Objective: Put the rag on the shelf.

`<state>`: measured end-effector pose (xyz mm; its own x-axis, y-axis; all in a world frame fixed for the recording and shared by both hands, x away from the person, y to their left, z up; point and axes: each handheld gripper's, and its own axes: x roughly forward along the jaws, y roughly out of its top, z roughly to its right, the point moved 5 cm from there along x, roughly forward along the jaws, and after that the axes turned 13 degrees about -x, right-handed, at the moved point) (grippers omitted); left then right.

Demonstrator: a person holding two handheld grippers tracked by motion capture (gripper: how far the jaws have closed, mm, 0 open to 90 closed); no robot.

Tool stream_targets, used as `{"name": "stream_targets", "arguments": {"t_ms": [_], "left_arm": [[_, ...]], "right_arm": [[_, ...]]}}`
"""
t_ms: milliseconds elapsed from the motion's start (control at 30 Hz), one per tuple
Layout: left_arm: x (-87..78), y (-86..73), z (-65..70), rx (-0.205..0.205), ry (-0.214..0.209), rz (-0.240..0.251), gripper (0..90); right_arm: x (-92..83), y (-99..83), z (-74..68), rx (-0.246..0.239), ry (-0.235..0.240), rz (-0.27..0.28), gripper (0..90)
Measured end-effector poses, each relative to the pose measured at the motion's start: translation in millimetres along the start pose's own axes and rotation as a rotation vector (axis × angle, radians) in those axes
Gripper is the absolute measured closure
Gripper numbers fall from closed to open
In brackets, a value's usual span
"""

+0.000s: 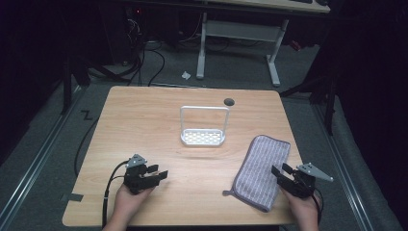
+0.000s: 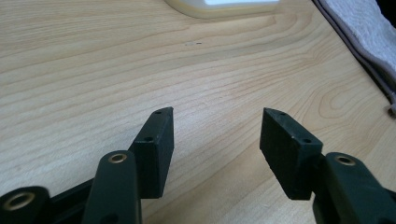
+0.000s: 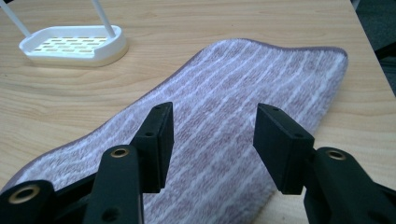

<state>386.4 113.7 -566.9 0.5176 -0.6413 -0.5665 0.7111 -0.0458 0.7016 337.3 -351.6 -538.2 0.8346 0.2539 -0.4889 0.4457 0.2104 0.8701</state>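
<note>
A grey-purple striped cloth [image 1: 262, 171] lies flat on the right part of the wooden table [image 1: 144, 125]. My right gripper [image 1: 280, 171] hovers over the cloth's near right edge, open, with the cloth [image 3: 243, 112] spread beneath its jaws. A white rack [image 1: 203, 136] with a slotted tray and a tall wire handle stands near the table's middle. My left gripper [image 1: 159, 172] is at the front left, open over bare wood [image 2: 140, 70], nothing between its jaws. The rack's base [image 2: 224, 7] and the cloth's edge [image 2: 359, 32] lie ahead of it.
A dark cable hole [image 1: 229, 101] sits at the table's far edge. Cables trail from the left gripper over the front edge. Beyond the table stand a white desk frame [image 1: 240, 43] and floor cables.
</note>
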Motion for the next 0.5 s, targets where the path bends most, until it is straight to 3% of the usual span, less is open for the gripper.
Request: {"name": "stream_targets", "arguments": {"t_ms": [100,200,500], "left_arm": [[4.0,1.4,1.0,0.023,0.015,-0.006,43.6],[5.1,0.9,1.7,0.027,0.022,-0.008,43.5],[6.3,-1.0,3.2,0.018,0.022,-0.011,44.8]], "right_arm": [[-0.8,-5.0,-0.4,-0.042,-0.005,-0.019,49.8],[-1.8,-8.6,0.8,-0.048,0.004,-0.038,50.3],[-0.3,-12.1,14.8,-0.016,-0.015,-0.044,54.0]]}}
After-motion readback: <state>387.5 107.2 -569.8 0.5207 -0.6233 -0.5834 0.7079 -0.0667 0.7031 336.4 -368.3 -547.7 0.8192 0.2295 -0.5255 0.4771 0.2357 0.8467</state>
